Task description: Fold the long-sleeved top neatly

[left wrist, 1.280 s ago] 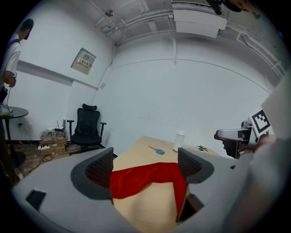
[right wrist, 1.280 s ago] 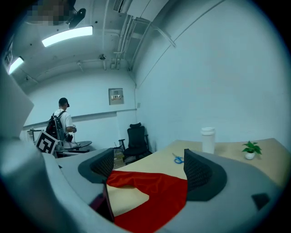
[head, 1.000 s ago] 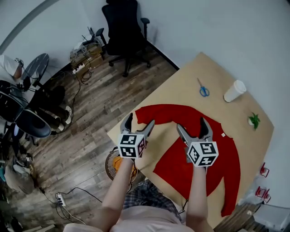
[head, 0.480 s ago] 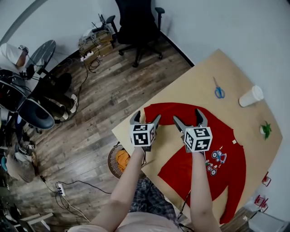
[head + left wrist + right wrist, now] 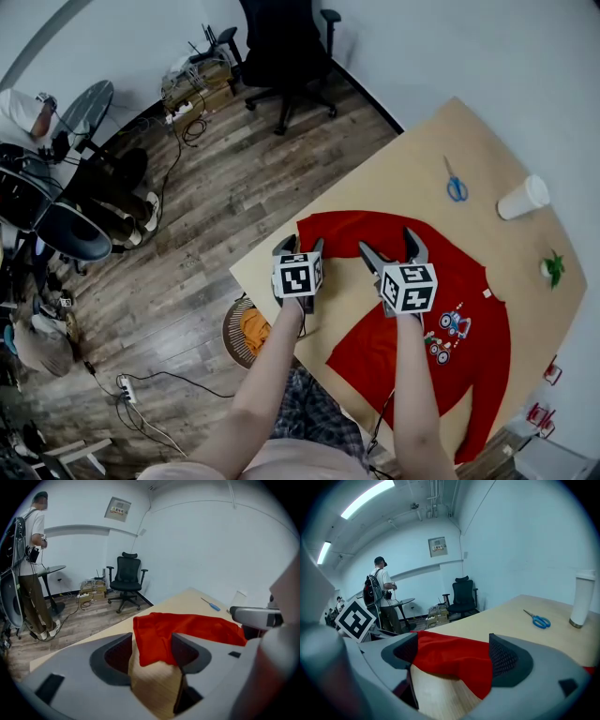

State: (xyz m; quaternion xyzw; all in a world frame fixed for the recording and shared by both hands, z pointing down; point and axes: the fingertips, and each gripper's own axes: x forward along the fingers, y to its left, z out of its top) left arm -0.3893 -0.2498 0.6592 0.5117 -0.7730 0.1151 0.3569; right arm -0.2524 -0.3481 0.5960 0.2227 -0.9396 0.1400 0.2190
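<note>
A red long-sleeved top (image 5: 441, 272) lies spread flat on the tan table (image 5: 403, 169), with a small print on its chest. One sleeve reaches toward the table's near left corner. My left gripper (image 5: 300, 246) is low over that sleeve's end. Its jaws have just been closing and are partly closed, with the cuff of the top (image 5: 154, 637) between them; a gap still shows at the left pad. My right gripper (image 5: 388, 242) stands wide open further along the same sleeve. Red cloth of the top (image 5: 440, 651) lies between its pads without being pressed.
Blue scissors (image 5: 455, 183), a white cup (image 5: 522, 197) and a small green thing (image 5: 551, 267) sit on the table's far side. A black office chair (image 5: 286, 47) stands beyond. A basket (image 5: 251, 330) sits on the floor by the near corner. A person (image 5: 28, 112) stands far left.
Both grippers have come down closer to the sleeve on the table. The left gripper's jaws have narrowed around the cuff; the right gripper's jaws stay wide.
</note>
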